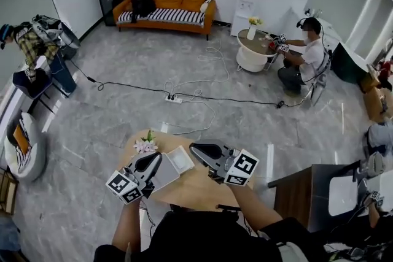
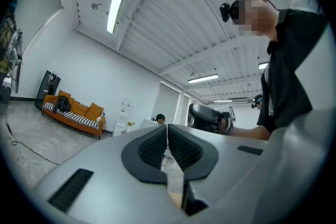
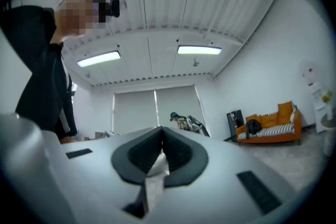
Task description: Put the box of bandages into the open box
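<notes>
The open box lies between the left gripper and right gripper. Both have jaws pressed together, empty.

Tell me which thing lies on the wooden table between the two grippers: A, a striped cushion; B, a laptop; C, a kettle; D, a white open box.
D: the head view shows a white open box on the table, between the left gripper and the right gripper.
</notes>
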The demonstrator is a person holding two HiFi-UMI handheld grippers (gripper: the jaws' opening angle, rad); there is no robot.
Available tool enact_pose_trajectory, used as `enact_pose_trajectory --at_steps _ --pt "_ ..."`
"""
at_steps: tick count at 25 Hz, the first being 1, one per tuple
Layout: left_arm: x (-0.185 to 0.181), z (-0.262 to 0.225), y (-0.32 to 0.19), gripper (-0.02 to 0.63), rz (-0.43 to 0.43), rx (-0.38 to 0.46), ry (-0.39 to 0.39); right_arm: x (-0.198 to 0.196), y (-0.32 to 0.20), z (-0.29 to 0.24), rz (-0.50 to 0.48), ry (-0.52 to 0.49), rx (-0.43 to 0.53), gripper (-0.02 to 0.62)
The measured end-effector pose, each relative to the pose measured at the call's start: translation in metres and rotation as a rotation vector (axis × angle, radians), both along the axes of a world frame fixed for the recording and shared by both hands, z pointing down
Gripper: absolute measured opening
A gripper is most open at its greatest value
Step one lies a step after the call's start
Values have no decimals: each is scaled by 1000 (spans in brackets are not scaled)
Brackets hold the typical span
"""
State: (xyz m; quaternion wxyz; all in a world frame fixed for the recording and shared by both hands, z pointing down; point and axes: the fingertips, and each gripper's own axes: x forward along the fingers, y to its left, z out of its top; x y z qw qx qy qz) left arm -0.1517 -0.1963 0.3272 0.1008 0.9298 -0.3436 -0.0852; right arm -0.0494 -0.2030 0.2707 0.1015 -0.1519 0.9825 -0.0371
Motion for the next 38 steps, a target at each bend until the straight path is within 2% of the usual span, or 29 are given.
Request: enact_pose_trajectory --at_steps 2,5,11,15,17,22,26,38 --pt "16 -13 21 20 -15 23 -6 22 30 -22 -38 -60 30 12" --pt "41 -27 54 20 -41 51 -11 47 66 -35 -66 -93 45 11" --pt "89 -29 124 20 -54 70 -28 92 136 -17 -113 -137 19 12" --pt "101 -12 163 20 -55 22 -13 90 169 20 -147 -108 -72 11" --pt "106 -12 179 20 -43 9 -6 84 183 27 -143 -90 -89 11" --pt "114 -26 211 20 15 39 23 75 212 31 -119 -48 -98 11" --pt "125 -28 254 20 92 79 -23 83 246 38 -87 -54 -152 11" --pt "99 9 390 20 190 -3 10 68 388 55 7 -39 -166 11"
